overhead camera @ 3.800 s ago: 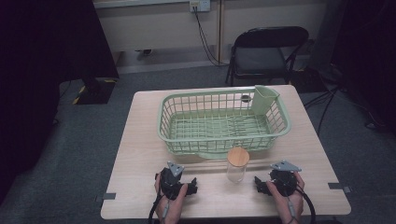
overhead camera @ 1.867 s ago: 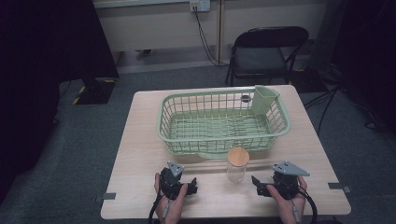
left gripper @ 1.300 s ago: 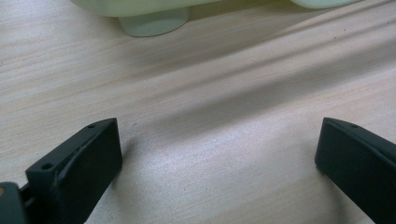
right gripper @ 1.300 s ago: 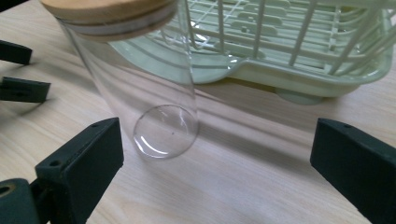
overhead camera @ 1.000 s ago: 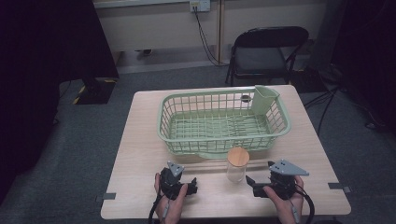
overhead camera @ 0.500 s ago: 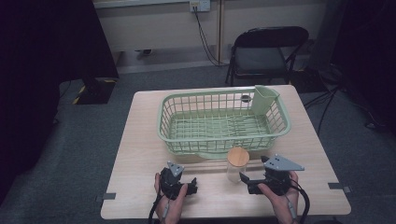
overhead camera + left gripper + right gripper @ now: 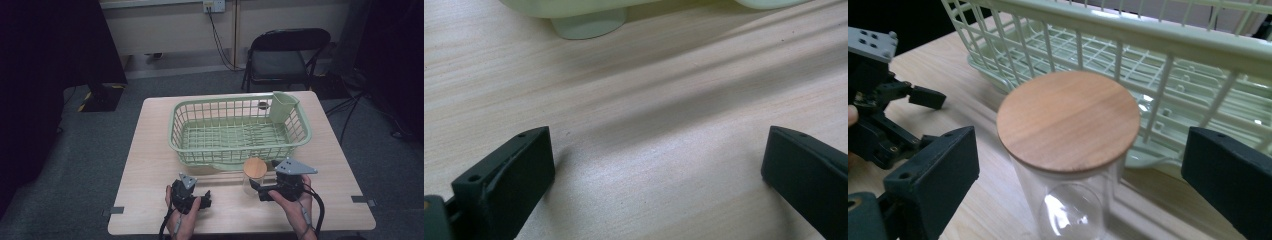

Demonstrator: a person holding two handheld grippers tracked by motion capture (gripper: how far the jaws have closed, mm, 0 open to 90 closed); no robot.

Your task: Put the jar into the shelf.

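Observation:
A clear glass jar [image 7: 254,176] with a round wooden lid [image 7: 1068,120] stands on the table just in front of a green wire basket [image 7: 176,142]. My right gripper [image 7: 258,190] is open, low at the jar's right side, jaws pointing left. In the right gripper view its jaws stand wide on either side of the jar, apart from the glass [image 7: 1080,150]. My left gripper [image 7: 204,198] rests open on the table at the front left. Between its jaws there is bare wood [image 7: 656,165]. The left gripper [image 7: 883,115] also shows beyond the jar.
The basket [image 7: 1148,35] has a green cup holder [image 7: 283,106] clipped to its back right corner, and its foot [image 7: 589,25] stands ahead of the left gripper. A black folding chair [image 7: 285,55] stands behind the wooden table [image 7: 150,150].
My right gripper has swung left and in toward the jar, so its open jaws now flank it. The left gripper, jar and basket have not moved.

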